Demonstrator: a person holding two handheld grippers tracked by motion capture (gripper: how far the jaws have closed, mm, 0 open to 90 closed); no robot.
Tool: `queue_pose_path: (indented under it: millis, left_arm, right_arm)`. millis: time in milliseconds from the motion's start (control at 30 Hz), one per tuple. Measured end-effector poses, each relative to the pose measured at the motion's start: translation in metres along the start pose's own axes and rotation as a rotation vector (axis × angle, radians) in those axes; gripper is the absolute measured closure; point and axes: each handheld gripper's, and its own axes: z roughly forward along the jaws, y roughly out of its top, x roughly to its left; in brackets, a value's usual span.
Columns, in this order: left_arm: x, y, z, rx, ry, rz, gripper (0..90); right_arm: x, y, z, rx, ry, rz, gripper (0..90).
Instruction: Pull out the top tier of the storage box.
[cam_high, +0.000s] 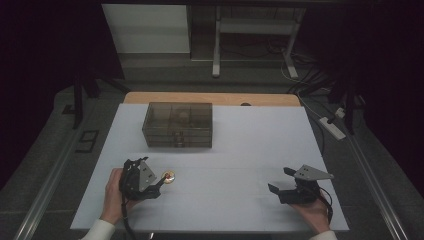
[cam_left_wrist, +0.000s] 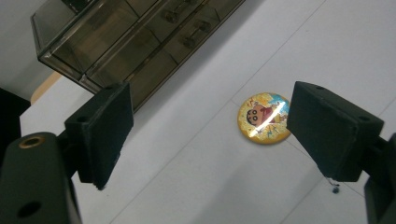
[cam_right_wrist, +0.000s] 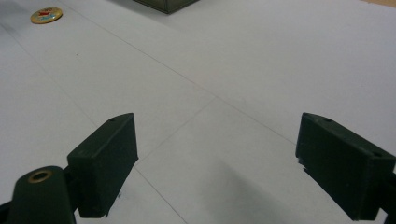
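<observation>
The left gripper (cam_left_wrist: 210, 135), jaws spread wide, hovers over the white bench (cam_high: 250, 150) with the cartoon badge (cam_left_wrist: 264, 117) just inside its right jaw, while the right gripper (cam_high: 286, 181) sits released well apart.

Dim room, grey floor (cam_high: 45, 150), white desk frame (cam_high: 218, 45) behind

Badge (cam_left_wrist: 264, 117): yellow-orange rim w/ a cartoon figure in red, bits of blue behind it, plus a white glare streak across. Drawer box (cam_high: 177, 124) behind the badge: smoky brown see-thru plastic; table (cam_high: 250, 150) under both is plain white w/ thin grey seam lines. Both grippers' jaws matte black, brass-coloured ring near left gripper (cam_left_wrist: 210, 135) base.
</observation>
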Motion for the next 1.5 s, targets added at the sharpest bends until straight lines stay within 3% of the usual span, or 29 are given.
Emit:
queue_pose_path:
  millis: [900, 1500]
  left_arm:
    - [0.001, 0.021, 0.010, -0.013, 0.056, 0.072, 16.2]
    - [0.003, 0.029, 0.017, -0.023, 0.088, 0.099, 17.2]
  right_arm:
    - [0.000, 0.000, 0.002, 0.001, -0.004, -0.003, 12.4]
    - [0.000, 0.000, 0.003, 0.007, -0.009, -0.004, 12.6]
